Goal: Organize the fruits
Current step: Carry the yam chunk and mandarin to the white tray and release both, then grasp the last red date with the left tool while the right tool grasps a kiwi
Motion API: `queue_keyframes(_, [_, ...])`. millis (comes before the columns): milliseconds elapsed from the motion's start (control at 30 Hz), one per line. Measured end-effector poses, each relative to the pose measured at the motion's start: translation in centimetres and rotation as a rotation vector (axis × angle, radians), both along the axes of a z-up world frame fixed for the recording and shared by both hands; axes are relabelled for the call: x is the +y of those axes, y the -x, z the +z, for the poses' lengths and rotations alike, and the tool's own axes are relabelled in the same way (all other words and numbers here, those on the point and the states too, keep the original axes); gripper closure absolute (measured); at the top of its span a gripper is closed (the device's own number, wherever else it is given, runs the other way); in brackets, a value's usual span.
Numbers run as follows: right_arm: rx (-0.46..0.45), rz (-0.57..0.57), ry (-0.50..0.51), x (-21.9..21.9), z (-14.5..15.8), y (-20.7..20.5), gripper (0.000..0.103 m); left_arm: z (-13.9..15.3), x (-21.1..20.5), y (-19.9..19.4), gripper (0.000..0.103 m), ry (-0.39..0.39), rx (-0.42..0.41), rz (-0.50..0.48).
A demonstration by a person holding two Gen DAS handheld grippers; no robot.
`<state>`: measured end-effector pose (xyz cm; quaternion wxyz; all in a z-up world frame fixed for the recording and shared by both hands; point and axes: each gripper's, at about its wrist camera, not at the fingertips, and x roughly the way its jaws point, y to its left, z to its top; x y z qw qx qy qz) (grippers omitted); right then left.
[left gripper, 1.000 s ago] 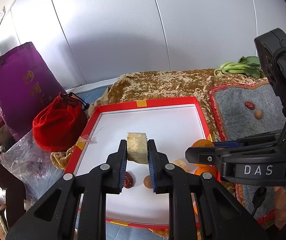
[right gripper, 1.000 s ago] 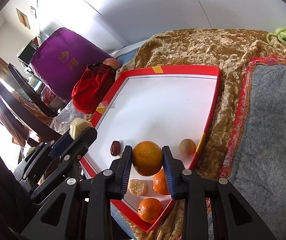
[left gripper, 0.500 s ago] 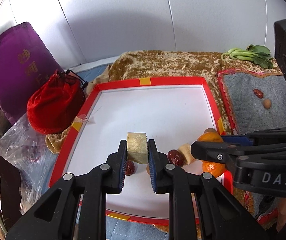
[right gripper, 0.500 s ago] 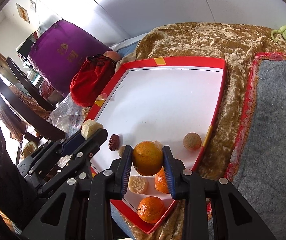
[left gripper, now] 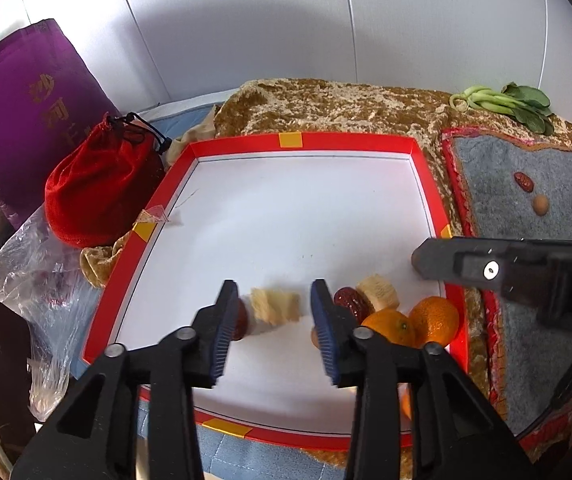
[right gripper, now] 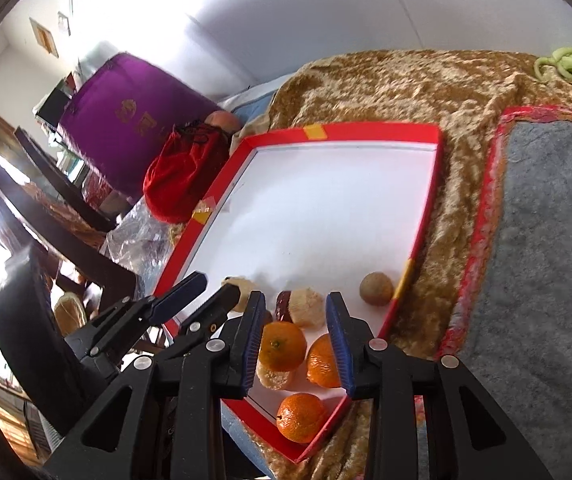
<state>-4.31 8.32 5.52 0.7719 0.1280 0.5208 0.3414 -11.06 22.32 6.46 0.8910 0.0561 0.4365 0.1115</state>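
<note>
Our left tool (left gripper: pixel 273 316) stands wide open with nothing gripped; the pale chunk (left gripper: pixel 275 305) lies blurred between its fingers, apparently just landing on the tray (left gripper: pixel 306 142). Our right tool (right gripper: pixel 296 336) is open too, an orange (right gripper: pixel 282 346) sitting loose between its fingers beside two more oranges. We judge the chunk may roll or bounce into the date (left gripper: pixel 349 299) beside it, and the two tools, close together in the near corner, could knock the clustered fruit over the low rim as we pull back. Farther off, a round brown fruit (right gripper: pixel 376 289) rests by the right rim. A second date (left gripper: pixel 523 181) and a small nut (left gripper: pixel 540 203) wait on the grey mat (left gripper: pixel 546 152). A red pouch (left gripper: pixel 99 184), purple bag (left gripper: pixel 25 92) and greens (left gripper: pixel 506 102) lie beyond.
</note>
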Motion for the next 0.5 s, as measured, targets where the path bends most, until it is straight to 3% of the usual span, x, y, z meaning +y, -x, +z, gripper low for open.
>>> queue_keyframes(167, [0.003, -0.074, -0.025, -2.7, 0.6, -0.9, 0.069, 1.0, -1.8, -0.2, 0.054, -0.020, -0.048, -0.036])
queue_keyframes(500, [0.050, -0.260, -0.013, -10.6, 0.0, -2.4, 0.068, 1.7, -6.5, -1.1, 0.050, -0.028, -0.063, -0.156])
